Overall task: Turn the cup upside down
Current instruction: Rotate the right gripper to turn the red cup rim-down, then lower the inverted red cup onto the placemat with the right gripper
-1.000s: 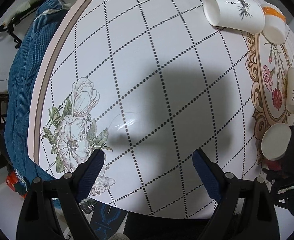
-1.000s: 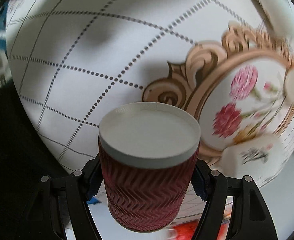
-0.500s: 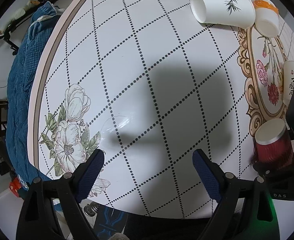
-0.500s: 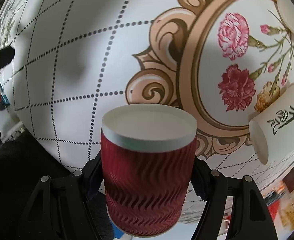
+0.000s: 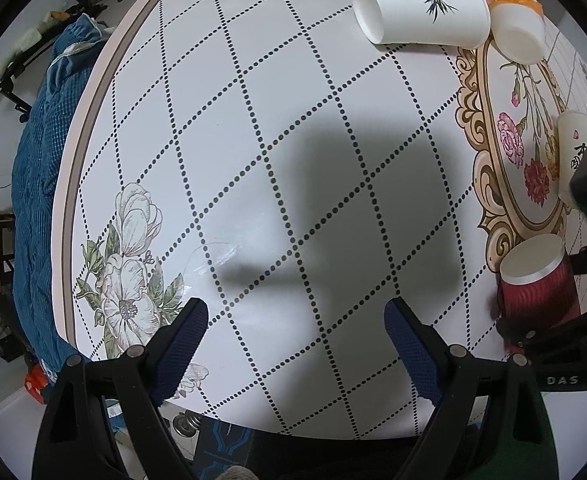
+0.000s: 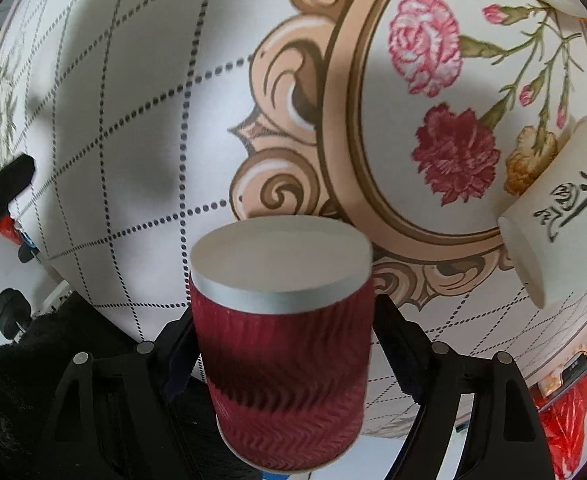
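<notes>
A dark red ribbed paper cup [image 6: 285,364] with a white rim sits between the fingers of my right gripper [image 6: 283,344], which is shut on its sides. The flat white end of the cup faces the camera. The cup is held over the near edge of the round table, by the ornate floral medallion [image 6: 433,120]. In the left wrist view the same cup [image 5: 537,288] shows at the far right. My left gripper [image 5: 293,332] is open and empty above the dotted-grid tabletop [image 5: 277,128].
A white cup with a bamboo print [image 5: 417,8] lies on its side at the far edge, beside a small orange-banded cup [image 5: 517,20]. A white cup with black calligraphy [image 6: 561,208] lies on its side at the right. A blue quilt [image 5: 37,168] lies left of the table.
My right gripper has carried the red cup further over the table toward the medallion, and the view has steadied. My left gripper has stayed open and shifted only slightly.
</notes>
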### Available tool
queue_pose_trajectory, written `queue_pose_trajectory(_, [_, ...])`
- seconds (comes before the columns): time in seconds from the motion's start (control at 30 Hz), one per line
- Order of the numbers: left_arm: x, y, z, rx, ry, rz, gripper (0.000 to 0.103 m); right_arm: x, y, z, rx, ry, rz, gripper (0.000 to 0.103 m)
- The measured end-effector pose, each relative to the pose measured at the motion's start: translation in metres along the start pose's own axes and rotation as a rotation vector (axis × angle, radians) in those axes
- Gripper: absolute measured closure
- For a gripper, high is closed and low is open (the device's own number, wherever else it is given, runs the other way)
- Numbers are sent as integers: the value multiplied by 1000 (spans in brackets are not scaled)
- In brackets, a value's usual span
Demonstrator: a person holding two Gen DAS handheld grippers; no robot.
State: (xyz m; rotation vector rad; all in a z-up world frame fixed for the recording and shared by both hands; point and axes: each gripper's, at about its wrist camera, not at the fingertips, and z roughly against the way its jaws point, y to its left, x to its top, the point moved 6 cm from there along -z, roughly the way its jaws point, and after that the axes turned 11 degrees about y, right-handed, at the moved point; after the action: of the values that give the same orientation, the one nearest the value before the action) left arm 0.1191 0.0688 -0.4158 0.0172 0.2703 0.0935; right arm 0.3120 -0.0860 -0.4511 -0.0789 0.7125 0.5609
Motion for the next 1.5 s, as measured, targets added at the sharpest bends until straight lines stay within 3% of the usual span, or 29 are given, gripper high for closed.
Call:
queue_pose_trajectory(0.1, [0, -4, -1, 3, 1, -7, 13, -3, -1, 33, -7, -18, 3, 19])
queue_pose_trajectory(0.33, [3, -15, -7, -5, 20, -18, 13, 0, -24, 57, -50, -47, -11, 20])
queue_pose_trajectory(0.4, [2, -14, -12, -7, 27, -21, 13, 0, -33, 63, -44, -74, -18, 31])
queue_pose_trajectory(0.67, [7, -21, -20, -4, 39, -38, 13, -19, -50, 71, -11, -211, -69, 32])
queue_pose_trajectory(1.0, [23, -9, -14, -30, 41, -1, 13, -53, -102, 129, 107, -622, -256, 32])
queue_pose_trajectory(1.17, [35, 5, -15, -28, 44, 18, 13, -68, -115, 155, 98, -836, -349, 32])
queue_pose_trajectory(1.3, [40, 16, -16, -20, 47, 16, 13, -61, -103, 163, 78, -977, -387, 32])
queue_pose_trajectory(1.5, [41, 12, -24, -8, 51, -12, 13, -51, -85, 150, 33, -1070, -367, 32])
